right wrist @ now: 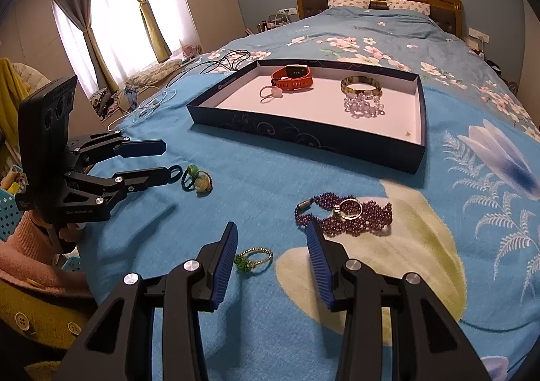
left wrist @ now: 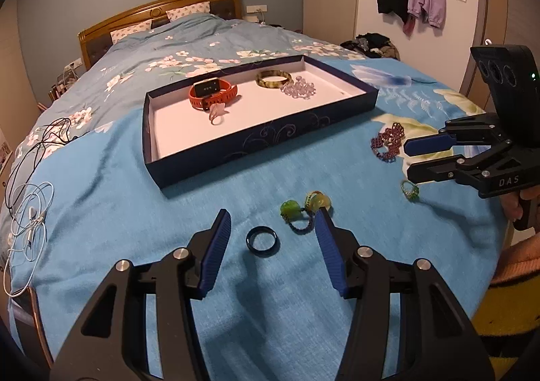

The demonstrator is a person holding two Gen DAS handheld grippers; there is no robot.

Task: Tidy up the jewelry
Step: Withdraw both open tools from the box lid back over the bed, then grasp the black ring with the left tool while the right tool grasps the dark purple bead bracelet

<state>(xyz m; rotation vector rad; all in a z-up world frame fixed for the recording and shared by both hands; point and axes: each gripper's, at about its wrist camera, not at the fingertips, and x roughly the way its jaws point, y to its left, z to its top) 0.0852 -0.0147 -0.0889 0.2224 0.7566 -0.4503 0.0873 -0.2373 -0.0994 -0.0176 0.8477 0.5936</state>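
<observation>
My right fingers (right wrist: 271, 239) stood apart with nothing gripped, a small gold ring with a green stone (right wrist: 253, 260) lying on the blue blanket (right wrist: 256, 178) between them. Its stone's shape was hard to make out. My left fingers (left wrist: 273, 224) were apart too, over a dark band ring (left wrist: 263, 241). The navy tray (right wrist: 303, 136) beyond held an orange watch (right wrist: 292, 77), a bangle (right wrist: 360, 85) and clear beads (right wrist: 363, 105). A purple beaded bracelet (right wrist: 344, 214) lay outside it.
</observation>
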